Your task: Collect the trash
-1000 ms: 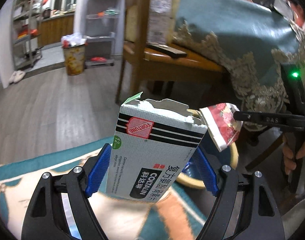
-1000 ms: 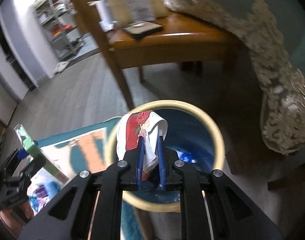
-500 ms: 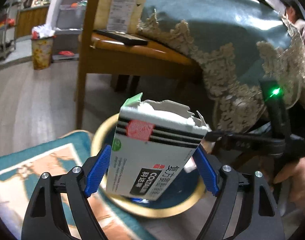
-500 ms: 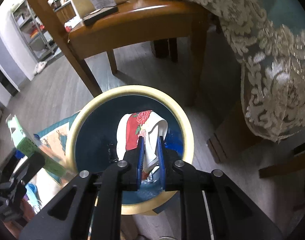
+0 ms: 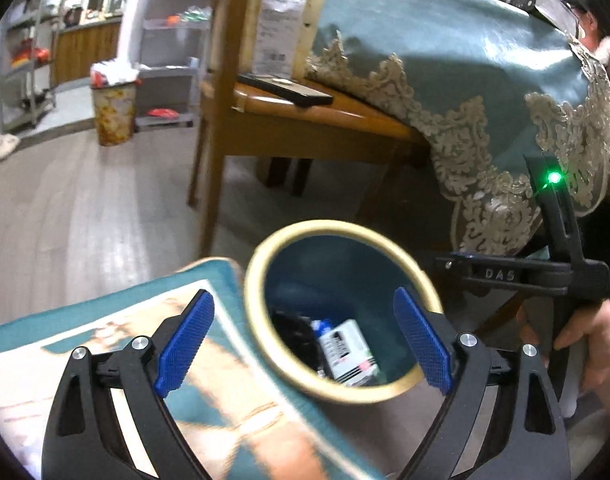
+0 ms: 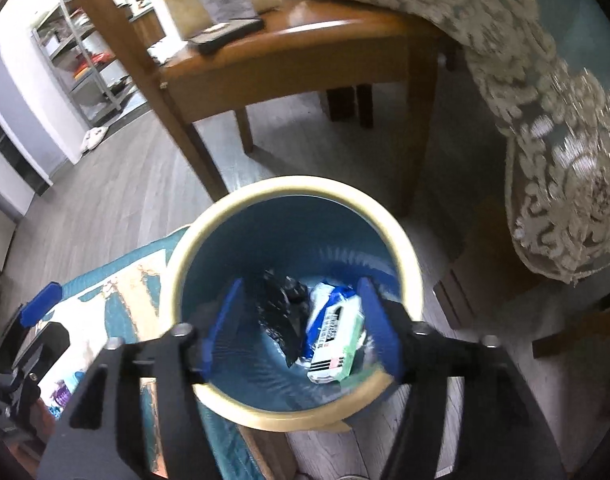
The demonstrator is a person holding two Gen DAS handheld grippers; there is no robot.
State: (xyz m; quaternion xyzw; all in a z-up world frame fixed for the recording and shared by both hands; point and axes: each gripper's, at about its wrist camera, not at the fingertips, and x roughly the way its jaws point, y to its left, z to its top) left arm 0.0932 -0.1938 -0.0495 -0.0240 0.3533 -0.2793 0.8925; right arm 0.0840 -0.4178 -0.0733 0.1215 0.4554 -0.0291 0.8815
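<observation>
Our left gripper (image 5: 305,336) has a black plastic frame with triangular cut-outs in each arm, round silver screws at the joints, and two blue fingers (image 5: 185,344) with a fine cross-hatched grip surface. Our right gripper (image 6: 301,328) is built the same way: black arms, silver screws, blue ribbed pads (image 6: 225,324), blurred in its own view. Seen from the left wrist camera, it shows a slim black bar with pale raised letters and an upright black post carrying a small green light. Our right hand (image 5: 585,344) shows at that handle.
</observation>
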